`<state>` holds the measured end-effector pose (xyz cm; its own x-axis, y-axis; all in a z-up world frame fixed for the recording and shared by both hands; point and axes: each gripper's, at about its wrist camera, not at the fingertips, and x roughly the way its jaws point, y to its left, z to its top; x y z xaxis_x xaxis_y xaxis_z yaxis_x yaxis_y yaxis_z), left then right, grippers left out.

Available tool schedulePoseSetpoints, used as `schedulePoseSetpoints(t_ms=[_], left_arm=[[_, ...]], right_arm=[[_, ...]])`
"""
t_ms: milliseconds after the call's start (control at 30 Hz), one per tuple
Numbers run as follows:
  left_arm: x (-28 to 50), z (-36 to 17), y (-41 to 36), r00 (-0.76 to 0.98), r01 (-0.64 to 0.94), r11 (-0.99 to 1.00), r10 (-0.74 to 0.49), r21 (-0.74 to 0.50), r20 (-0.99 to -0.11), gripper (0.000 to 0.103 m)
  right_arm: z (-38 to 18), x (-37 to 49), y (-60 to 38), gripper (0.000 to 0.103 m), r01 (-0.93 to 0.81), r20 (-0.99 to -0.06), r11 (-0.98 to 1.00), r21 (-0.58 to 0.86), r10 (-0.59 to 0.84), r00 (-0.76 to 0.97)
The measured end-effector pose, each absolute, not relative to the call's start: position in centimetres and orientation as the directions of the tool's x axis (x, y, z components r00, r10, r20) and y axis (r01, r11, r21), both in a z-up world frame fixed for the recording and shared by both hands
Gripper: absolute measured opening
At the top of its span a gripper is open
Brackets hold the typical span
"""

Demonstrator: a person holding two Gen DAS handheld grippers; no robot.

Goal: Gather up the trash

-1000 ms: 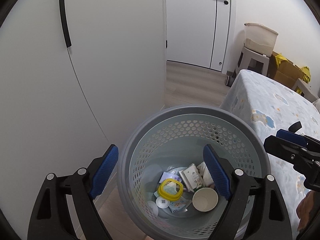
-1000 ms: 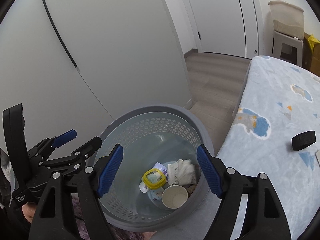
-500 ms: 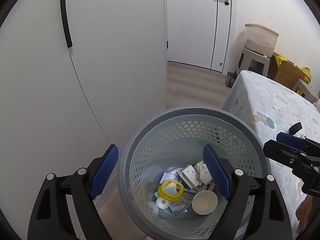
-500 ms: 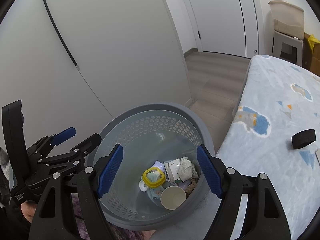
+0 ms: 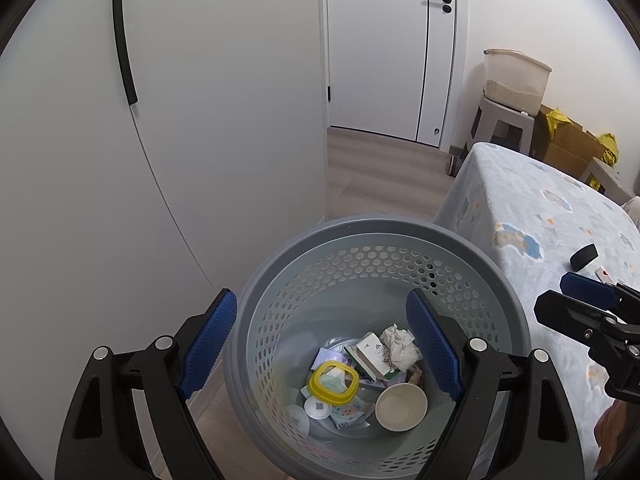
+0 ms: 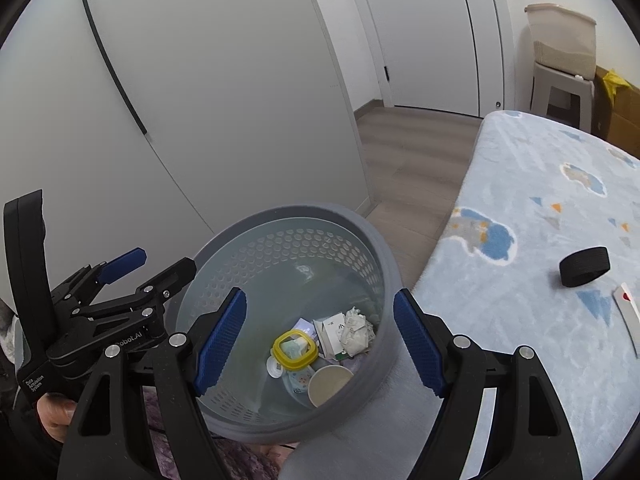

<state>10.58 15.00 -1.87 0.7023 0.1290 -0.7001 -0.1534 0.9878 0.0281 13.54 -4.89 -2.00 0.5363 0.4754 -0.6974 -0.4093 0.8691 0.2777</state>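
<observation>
A grey perforated trash basket (image 5: 280, 264) stands on the floor beside the bed; it also shows in the right wrist view (image 6: 372, 248). Inside lie a crumpled paper ball (image 5: 398, 342), a small white box (image 5: 372, 352), a yellow-rimmed lid (image 5: 334, 384) and a paper cup (image 5: 402, 406). My left gripper (image 5: 320, 344) is open and empty above the basket. My right gripper (image 6: 318, 340) is open and empty above it too. Each gripper shows in the other's view, the right one (image 5: 588, 312) and the left one (image 6: 132, 280).
The bed (image 6: 540, 220) with a light blue patterned cover lies to the right. On it sit a black ring-shaped band (image 6: 584, 266) and a thin white item (image 6: 628, 312). A white wardrobe (image 5: 180, 120) stands left. A stool with a bin (image 5: 508, 92) is at the back.
The crumpled paper ball has settled among the trash at the basket's bottom. Both grippers have drawn back slightly, so the basket sits a little farther away. Both stay open.
</observation>
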Motion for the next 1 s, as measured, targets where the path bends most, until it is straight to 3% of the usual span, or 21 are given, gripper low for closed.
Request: schedulePoseSetpoints(t_ms=[1000], left_arm=[[10.6, -1.3, 4.0, 0.727, 0.063, 0.998, -0.067, -0.031, -0.683, 0.083]], right_arm=[[-1.4, 9.9, -21.4, 0.077, -0.082, -0.751, 0.981, 0.175, 0.187, 0.634]])
